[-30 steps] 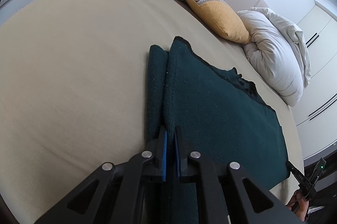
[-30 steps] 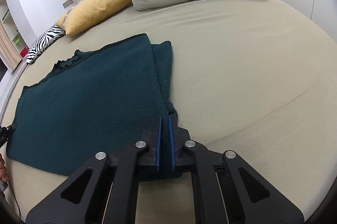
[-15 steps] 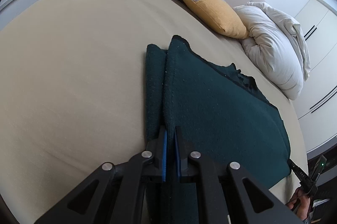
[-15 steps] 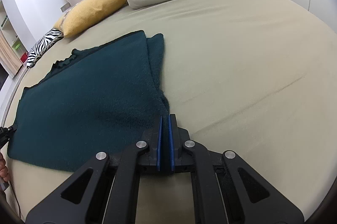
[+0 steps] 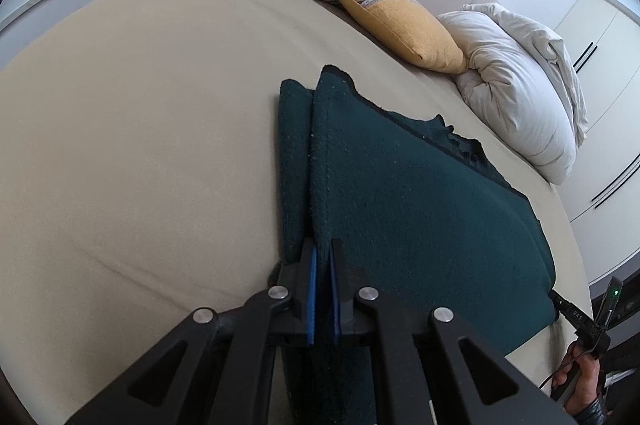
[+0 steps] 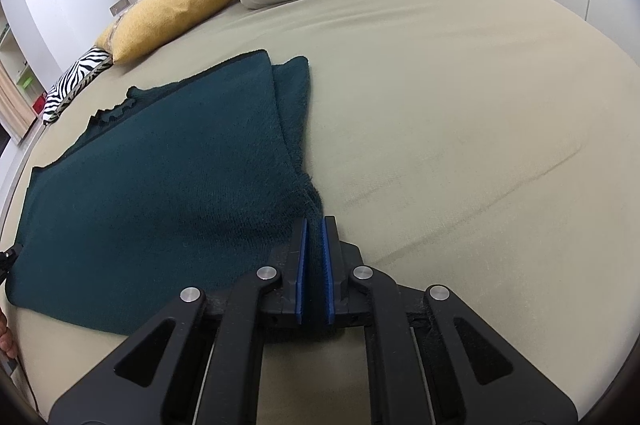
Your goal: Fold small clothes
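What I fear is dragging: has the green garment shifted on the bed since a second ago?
No. In the left wrist view the green garment keeps its far corner just as far from the yellow cushion as before.

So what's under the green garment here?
The green garment lies on the beige bed; a folded strip of its own fabric peeks out beneath one edge. Anything else beneath is covered.

Left claw (image 5: 322, 259) and right claw (image 6: 314, 231) both clamp dark cloth.
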